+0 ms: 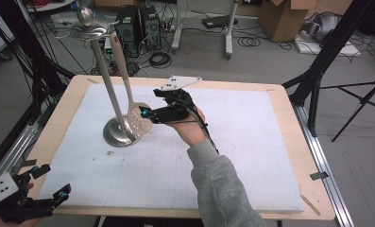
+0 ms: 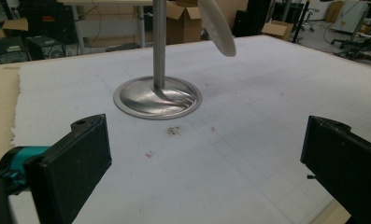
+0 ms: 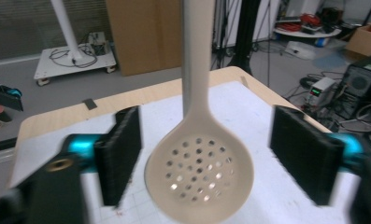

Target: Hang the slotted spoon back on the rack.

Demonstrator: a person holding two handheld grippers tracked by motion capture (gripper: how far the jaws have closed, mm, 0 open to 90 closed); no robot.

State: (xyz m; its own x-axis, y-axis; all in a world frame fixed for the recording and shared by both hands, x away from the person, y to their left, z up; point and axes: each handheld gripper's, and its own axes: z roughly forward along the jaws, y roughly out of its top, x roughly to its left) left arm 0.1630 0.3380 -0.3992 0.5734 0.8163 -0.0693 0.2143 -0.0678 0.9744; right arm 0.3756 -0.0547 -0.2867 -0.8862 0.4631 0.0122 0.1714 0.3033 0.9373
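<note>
Fingers (image 3: 122,154) wide, clear of hanging skimmer (image 3: 199,172); handle up, perforated bowl down

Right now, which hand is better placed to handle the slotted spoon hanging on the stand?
The right. The right gripper has open jaws either side of the slotted spoon; the left gripper sits open at the table's near corner, far from the stand.

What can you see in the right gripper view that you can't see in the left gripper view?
The right gripper view shows the holes in the slotted spoon, hanging between the open right gripper jaws, untouched. The left gripper view shows the stand's round metal base and pole, beyond the open left gripper. Both show the spoon and the white mat.
</note>
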